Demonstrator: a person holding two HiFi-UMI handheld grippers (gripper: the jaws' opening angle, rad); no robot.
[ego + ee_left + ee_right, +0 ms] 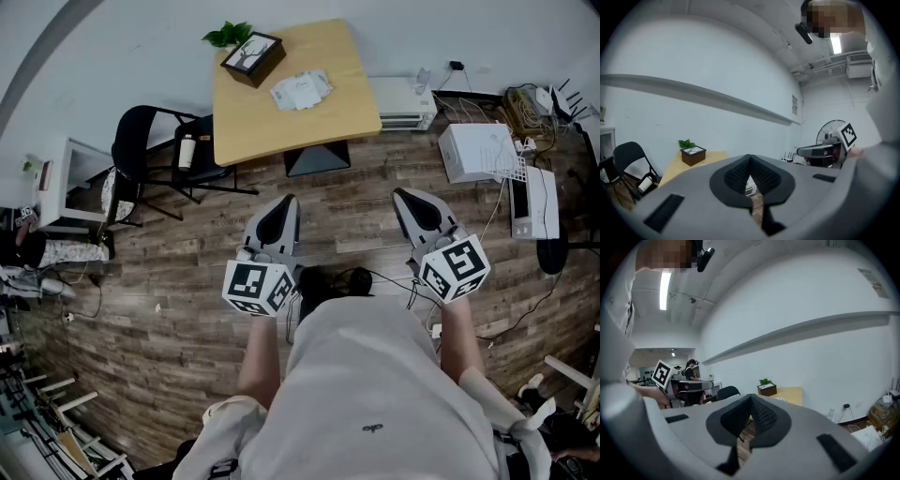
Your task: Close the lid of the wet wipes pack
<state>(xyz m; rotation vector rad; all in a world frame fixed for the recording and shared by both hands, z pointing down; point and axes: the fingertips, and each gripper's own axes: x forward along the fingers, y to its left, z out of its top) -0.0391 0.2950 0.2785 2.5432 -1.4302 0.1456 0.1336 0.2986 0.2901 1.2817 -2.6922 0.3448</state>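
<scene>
While we stood well back from the wooden table (281,131), we held the left gripper (284,204) and the right gripper (405,197) out in front of our body. They were side by side and apart, each pointing forward and slightly downward over the plank floor (187,253). Both claws were closed, jaw tips pressed together with nothing between them.

The wet wipes pack (301,90) lay on the tabletop, well beyond both grippers and just beside a dark box (252,57) near the far left corner. It was too small for us to tell how its lid stood.

Bare floor lay between the grippers and the table's near edge. A black chair (150,150) stood close against the table's left side. To the right, white boxes (478,150) and loose cables (487,225) crowded the floor by the wall.
</scene>
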